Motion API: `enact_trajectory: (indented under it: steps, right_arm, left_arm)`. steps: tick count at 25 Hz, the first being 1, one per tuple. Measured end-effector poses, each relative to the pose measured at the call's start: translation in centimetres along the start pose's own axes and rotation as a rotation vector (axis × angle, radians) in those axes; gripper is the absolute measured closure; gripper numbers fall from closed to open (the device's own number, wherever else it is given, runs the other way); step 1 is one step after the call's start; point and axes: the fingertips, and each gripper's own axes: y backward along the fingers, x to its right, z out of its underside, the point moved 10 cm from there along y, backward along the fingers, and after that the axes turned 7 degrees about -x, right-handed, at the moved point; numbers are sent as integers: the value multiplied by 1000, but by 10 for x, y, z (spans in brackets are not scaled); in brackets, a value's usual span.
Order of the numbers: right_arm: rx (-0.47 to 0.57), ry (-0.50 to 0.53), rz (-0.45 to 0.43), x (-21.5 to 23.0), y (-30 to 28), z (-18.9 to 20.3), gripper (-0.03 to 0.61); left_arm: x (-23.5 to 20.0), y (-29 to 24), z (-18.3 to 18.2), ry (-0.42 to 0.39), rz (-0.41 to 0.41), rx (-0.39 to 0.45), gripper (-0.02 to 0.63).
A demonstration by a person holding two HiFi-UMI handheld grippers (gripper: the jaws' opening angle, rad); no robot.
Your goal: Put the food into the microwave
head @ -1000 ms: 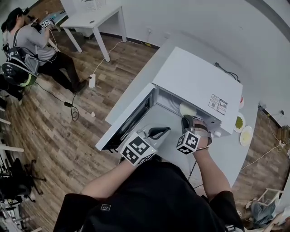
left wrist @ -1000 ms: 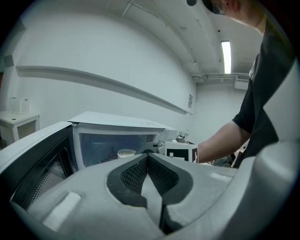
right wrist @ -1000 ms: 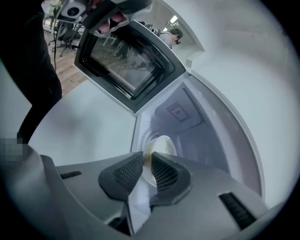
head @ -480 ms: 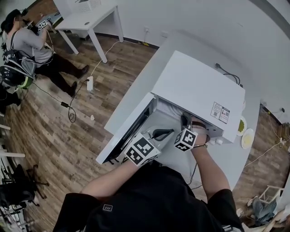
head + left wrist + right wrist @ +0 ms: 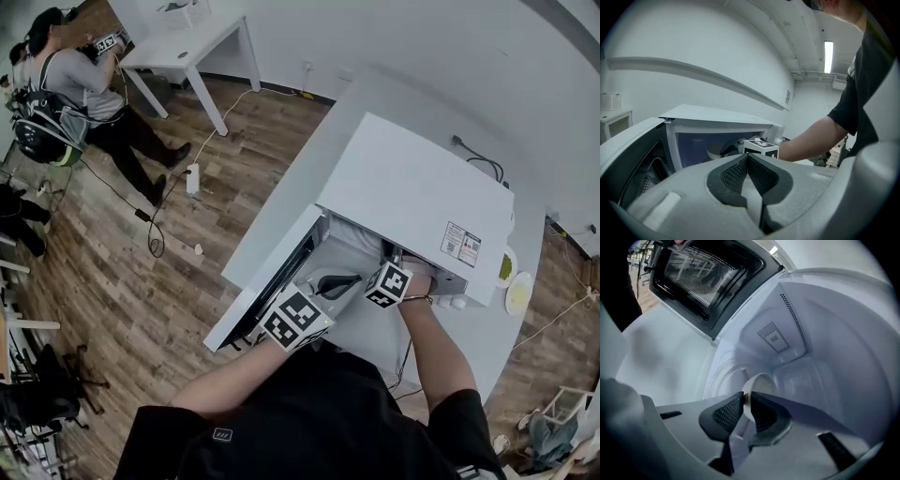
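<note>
The right gripper [image 5: 746,398] reaches inside the open microwave [image 5: 412,202], and its jaws have just been closing. The near rim of a white plate [image 5: 763,380] is pinched between the pads. The rest of the plate juts ahead of the tips, over the ringed cavity floor, and whether it rests there cannot be told. Ahead of this gripper, the vented cavity wall [image 5: 774,338] stands well beyond the plate's far edge. There is bare floor to the gripper's left, out to the mouth of the cavity. In the head view, the microwave's top front edge overhangs the gripper's jaws, so only its marker cube and the wrist show below that lip.

The door [image 5: 267,272] hangs swung wide to the left of both grippers, with its mesh window facing the opening. The left gripper [image 5: 747,157] has its jaws closed together with nothing between them. It sits outside the cavity, in front of the opening, between the door's inner face and the right gripper. The cavity mouth lies ahead of it. The white counter [image 5: 291,187] runs on past the door's outer side.
</note>
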Motion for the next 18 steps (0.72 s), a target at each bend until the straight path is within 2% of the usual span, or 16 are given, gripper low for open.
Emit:
enact_trajectory:
  steps: [4,7,10,14,18]
  right_arm:
    - [26,-42,-32,5,-3,0,514]
    - [68,-78,-17,4,11,1,432]
    - [169,-150,20,0,43,6,431]
    - [292,-231,-31,-11,89,16,456]
    - [354,-297,-77,-20,128,30,474]
  left_arm:
    - [2,1,1,4,-12,1,606]
    - [7,5,1,10,-29,8,606]
    - [13,11,2,16,-46,14,606]
    - [22,16,4,22,-73,23,606]
    - [36,24,5,31,-90,42,606]
